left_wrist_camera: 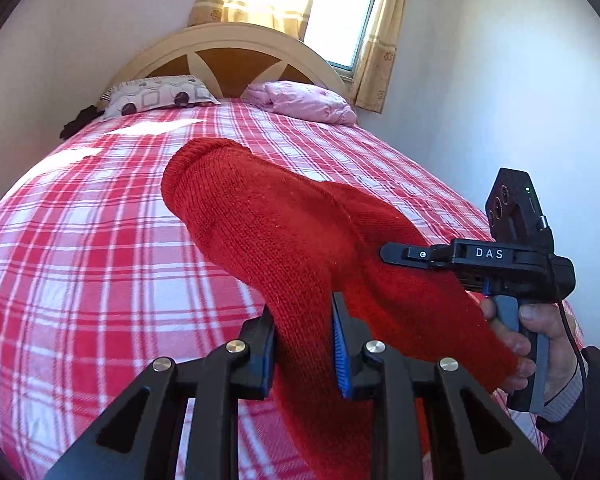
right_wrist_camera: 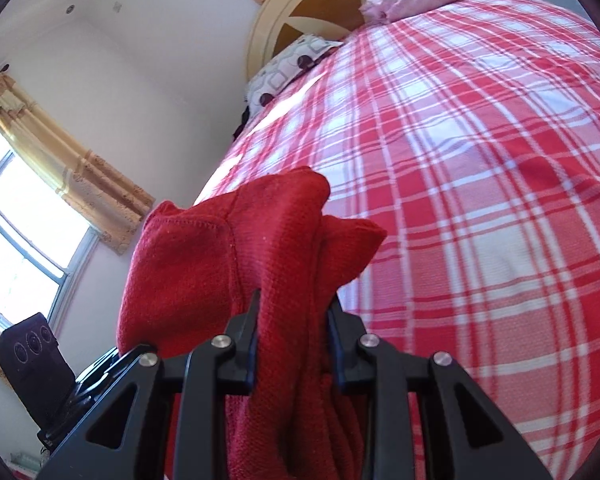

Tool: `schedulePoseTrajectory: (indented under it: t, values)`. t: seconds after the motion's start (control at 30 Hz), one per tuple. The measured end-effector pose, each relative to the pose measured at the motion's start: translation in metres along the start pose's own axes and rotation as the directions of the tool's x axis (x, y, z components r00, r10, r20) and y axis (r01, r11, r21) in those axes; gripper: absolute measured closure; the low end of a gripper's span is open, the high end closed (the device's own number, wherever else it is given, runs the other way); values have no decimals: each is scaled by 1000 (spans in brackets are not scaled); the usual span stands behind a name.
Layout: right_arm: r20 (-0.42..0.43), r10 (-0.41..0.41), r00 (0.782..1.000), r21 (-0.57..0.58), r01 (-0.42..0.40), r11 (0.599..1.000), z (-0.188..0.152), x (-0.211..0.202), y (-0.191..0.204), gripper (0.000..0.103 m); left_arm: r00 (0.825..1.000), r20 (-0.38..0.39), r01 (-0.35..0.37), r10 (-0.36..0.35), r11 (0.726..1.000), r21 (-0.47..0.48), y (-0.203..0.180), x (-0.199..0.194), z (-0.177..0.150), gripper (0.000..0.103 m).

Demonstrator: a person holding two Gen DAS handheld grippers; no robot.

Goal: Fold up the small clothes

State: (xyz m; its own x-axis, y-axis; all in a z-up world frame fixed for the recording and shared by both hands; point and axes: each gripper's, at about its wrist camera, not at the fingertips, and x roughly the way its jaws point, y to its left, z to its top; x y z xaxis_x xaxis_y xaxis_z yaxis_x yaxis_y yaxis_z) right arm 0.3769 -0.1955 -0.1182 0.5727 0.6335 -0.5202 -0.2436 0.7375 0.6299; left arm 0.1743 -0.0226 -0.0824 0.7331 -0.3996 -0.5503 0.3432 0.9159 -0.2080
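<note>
A red knitted garment (left_wrist_camera: 268, 232) hangs in the air above the bed, held by both grippers. My left gripper (left_wrist_camera: 304, 332) is shut on one part of it, the knit bunched between the blue pads. My right gripper (right_wrist_camera: 294, 320) is shut on another part of the garment (right_wrist_camera: 228, 256), which drapes over and past its fingers. In the left wrist view the right gripper (left_wrist_camera: 396, 254) shows at the right, its fingers against the red knit, with a hand on its grip.
The bed (left_wrist_camera: 80, 240) has a red and white checked cover. A patterned pillow (left_wrist_camera: 156, 94) and a pink pillow (left_wrist_camera: 300, 100) lie by the headboard (left_wrist_camera: 228, 56). A window with yellow curtains (right_wrist_camera: 72, 172) is on the wall. A dark speaker (right_wrist_camera: 32, 364) stands low left.
</note>
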Motion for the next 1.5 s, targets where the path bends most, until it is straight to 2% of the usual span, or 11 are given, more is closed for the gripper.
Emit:
schedulePoseTrajectory:
  t: [0.37, 0.73, 0.93, 1.1, 1.5]
  values:
    - [-92, 123, 988, -43, -128, 991, -23, 55, 68, 74, 993, 32, -111, 112, 993, -45, 45, -62, -17, 79]
    - [-177, 169, 970, -102, -189, 977, -41, 92, 126, 74, 990, 24, -135, 140, 980, -144, 89, -102, -40, 79]
    - [-218, 178, 960, -118, -207, 971, -51, 107, 142, 74, 985, 13, -167, 171, 974, -155, 105, -112, -54, 79]
    - [-258, 152, 954, -129, -190, 973, -56, 125, 151, 74, 981, -14, -190, 191, 964, -186, 128, -107, -62, 79]
    - [-322, 93, 942, -146, -146, 978, -66, 162, 153, 74, 982, -60, -188, 179, 951, -245, 161, -93, -82, 79]
